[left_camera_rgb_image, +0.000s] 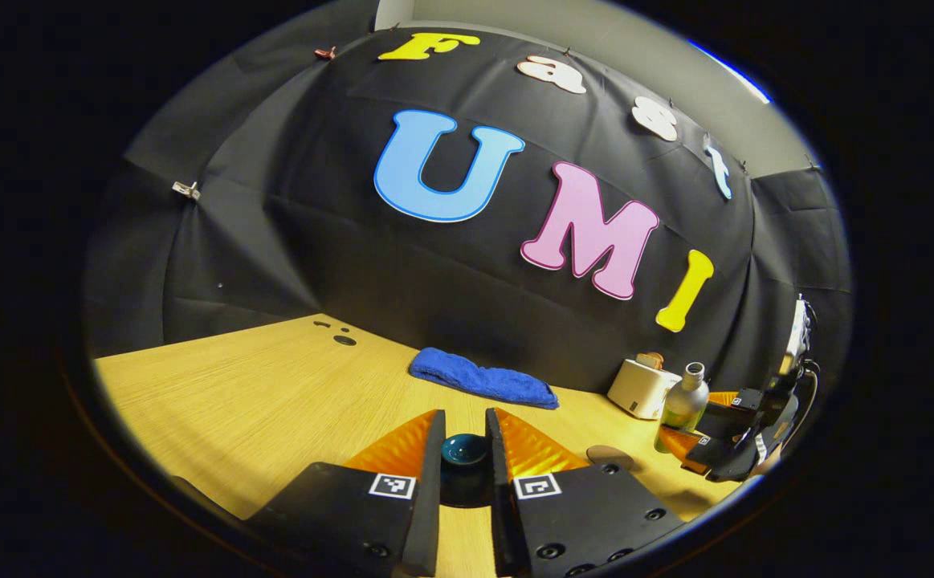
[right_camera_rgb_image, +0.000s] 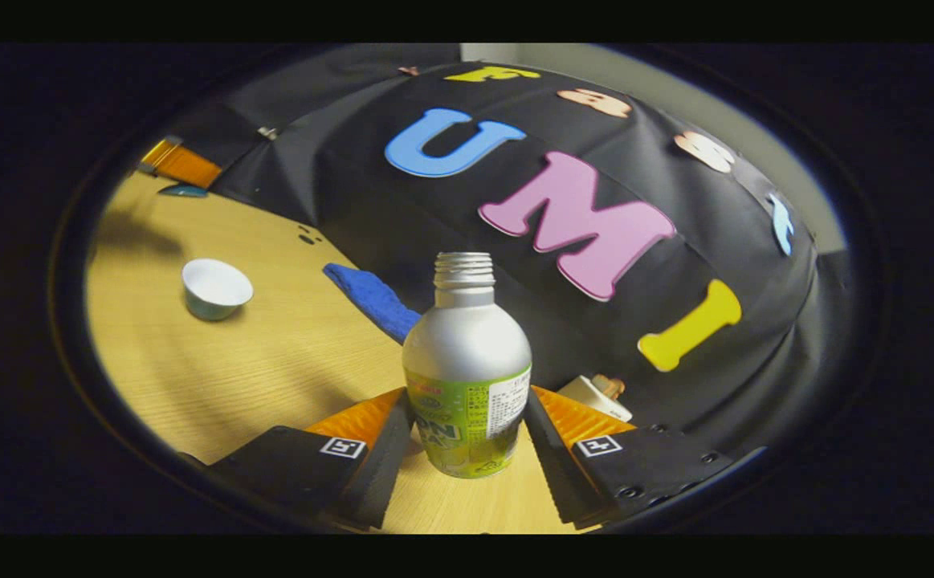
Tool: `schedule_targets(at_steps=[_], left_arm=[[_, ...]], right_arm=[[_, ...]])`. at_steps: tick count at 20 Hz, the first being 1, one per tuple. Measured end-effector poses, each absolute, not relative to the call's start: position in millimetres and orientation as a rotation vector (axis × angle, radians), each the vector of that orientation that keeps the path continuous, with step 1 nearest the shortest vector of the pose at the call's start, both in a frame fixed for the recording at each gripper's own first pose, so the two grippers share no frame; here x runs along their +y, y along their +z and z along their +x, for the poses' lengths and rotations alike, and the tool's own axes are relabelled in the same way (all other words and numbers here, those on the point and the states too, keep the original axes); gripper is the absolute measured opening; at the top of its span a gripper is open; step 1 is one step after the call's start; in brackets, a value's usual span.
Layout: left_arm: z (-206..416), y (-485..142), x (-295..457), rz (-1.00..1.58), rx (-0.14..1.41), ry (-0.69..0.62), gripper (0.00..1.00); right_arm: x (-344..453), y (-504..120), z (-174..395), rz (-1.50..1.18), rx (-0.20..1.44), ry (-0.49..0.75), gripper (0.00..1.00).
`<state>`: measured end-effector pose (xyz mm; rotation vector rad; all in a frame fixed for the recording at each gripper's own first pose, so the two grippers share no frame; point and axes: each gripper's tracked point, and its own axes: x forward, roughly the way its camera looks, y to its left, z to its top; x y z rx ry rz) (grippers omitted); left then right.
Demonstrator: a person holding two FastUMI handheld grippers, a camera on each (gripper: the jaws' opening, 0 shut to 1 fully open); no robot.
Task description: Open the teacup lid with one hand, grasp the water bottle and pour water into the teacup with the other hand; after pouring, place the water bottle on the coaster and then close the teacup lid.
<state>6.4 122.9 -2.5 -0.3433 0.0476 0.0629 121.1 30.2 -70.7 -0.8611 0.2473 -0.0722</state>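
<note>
While the lid (left_camera_rgb_image: pixel 464 449) sits between the fingers of the left claw (left_camera_rgb_image: pixel 464 453), lifted clear of the cup (right_camera_rgb_image: pixel 216 287), the opening step looks done: the cup stands uncovered on the tabletop (right_camera_rgb_image: pixel 274 353), far off to the left of the right claw (right_camera_rgb_image: pixel 467 437) and beyond it. Whether both fingers actually press the lid I cannot tell; they stand close on either side of it.

In the right gripper view the bottle (right_camera_rgb_image: pixel 467 361) stands upright between that claw's fingers, which flank its lower body and seem to touch it, though a firm clamp is not certain. It rests on the tabletop, so pouring has not begun. Its cap is off, the threaded neck bare.

From the cup's white inside, no water is visible; I judge it empty, but it is small and far. Contents of the bottle are hidden by its metal wall.

Left to do: lift, pour, set the bottle on the coaster (left_camera_rgb_image: pixel 609 456), which lies just right of the left claw, and re-lid the cup.
</note>
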Motion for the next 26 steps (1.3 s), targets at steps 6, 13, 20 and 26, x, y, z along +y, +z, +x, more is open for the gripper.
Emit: schedule_targets(at_steps=[6, 13, 20, 26], left_arm=[[7, -5, 129, -0.358, 0.05, 0.069, 0.3], [4, -1, 134, -0.372, 0.042, 0.066, 0.3], [4, -3, 138, -0.373, 0.058, 0.067, 0.3], [5, -3, 137, -0.375, 0.056, 0.067, 0.3]], right_arm=[[59, -80, 132, -1.177, 0.225, -0.011, 0.79], [85, -75, 168, -1.49, 0.196, 0.048, 0.79], [98, -112, 173, -1.589, 0.227, 0.103, 0.8], [107, -120, 174, -1.686, 0.207, 0.137, 0.8]])
